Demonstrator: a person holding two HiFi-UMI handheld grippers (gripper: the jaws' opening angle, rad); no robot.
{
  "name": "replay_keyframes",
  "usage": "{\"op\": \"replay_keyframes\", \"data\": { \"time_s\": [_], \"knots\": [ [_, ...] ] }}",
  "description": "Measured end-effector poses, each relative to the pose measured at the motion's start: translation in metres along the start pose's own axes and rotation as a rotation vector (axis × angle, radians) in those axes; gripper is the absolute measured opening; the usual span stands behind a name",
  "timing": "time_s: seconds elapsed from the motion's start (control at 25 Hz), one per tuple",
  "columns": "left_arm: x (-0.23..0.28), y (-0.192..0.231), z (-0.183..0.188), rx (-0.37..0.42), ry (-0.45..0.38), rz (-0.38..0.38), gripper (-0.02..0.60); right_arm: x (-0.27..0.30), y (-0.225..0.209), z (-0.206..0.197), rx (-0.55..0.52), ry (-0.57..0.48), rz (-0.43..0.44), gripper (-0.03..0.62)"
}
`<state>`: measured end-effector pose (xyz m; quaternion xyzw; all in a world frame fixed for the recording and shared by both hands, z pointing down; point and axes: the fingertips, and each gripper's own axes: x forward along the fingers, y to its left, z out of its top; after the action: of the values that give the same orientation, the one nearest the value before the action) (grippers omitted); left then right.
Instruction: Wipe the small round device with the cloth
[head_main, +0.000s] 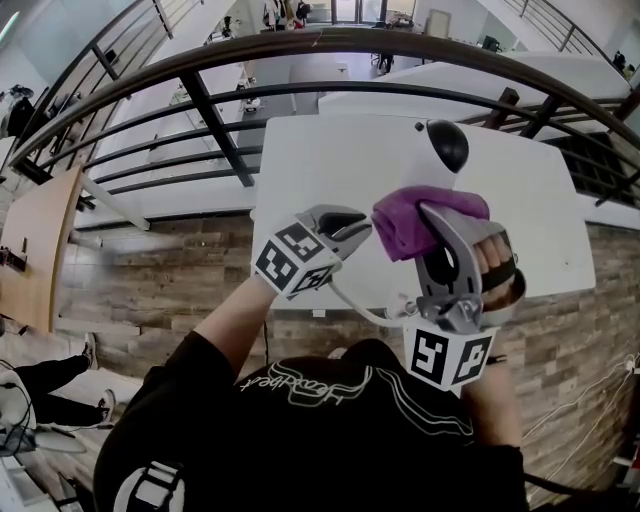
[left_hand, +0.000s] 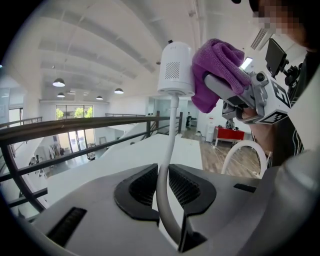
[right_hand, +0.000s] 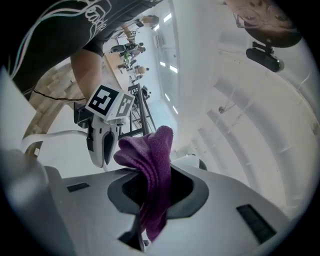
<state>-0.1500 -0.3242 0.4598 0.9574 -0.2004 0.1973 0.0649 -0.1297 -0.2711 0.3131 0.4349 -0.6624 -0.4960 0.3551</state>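
We count 2 tongs, the left tongs (head_main: 352, 228) and the right tongs (head_main: 432, 222), each w/ 1 marker cube, so 2 cubes in all: the left cube (head_main: 295, 262) and the right cube (head_main: 448, 358). 1 purple cloth (head_main: 415, 220). 1 small round device (head_main: 441, 144) w/ 1 white cable (left_hand: 170, 135). 1 white surface (head_main: 330, 165). 1 dark railing (head_main: 200, 100). Farther off, at least 4 ceiling lamps (left_hand: 58, 82) and 1 red cabinet (left_hand: 228, 135).

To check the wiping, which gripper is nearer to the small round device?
Right. The right gripper holds the cloth beside the device; the left gripper grips its white cable farther below.
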Motion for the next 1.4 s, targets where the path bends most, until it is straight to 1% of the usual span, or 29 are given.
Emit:
{"op": "replay_keyframes", "data": {
  "time_s": [0.32,0.52,0.64,0.72,0.84,1.0,1.12,1.2,1.4],
  "knots": [
    [0.0,0.0,0.0,0.007,-0.001,0.005,0.07,0.001,0.027,-0.006,0.03,-0.015,0.091,0.061],
    [0.0,0.0,0.001,0.022,-0.01,0.013,0.071,0.0,0.049,-0.009,0.037,-0.014,0.183,0.061],
    [0.001,0.001,0.003,0.04,-0.007,0.016,0.072,-0.005,0.056,-0.013,0.069,-0.028,0.231,0.061],
    [0.001,0.0,0.003,0.048,0.002,0.019,0.071,-0.01,0.056,-0.016,0.084,-0.035,0.244,0.061],
    [-0.002,-0.001,0.003,0.039,0.001,0.016,0.072,-0.018,0.049,-0.022,0.086,-0.027,0.238,0.061],
    [0.001,-0.002,0.004,0.037,-0.001,0.018,0.071,-0.031,0.027,-0.035,0.174,-0.051,0.203,0.061],
    [0.003,-0.006,0.009,0.047,0.008,0.024,0.072,-0.041,0.008,-0.05,0.208,-0.092,0.174,0.061],
    [0.001,-0.007,0.01,0.046,0.016,0.03,0.072,-0.046,-0.003,-0.056,0.205,-0.127,0.156,0.061],
    [-0.002,-0.005,0.01,0.026,0.036,0.038,0.074,-0.046,-0.031,-0.068,0.152,-0.229,0.089,0.061]
  ]
}}
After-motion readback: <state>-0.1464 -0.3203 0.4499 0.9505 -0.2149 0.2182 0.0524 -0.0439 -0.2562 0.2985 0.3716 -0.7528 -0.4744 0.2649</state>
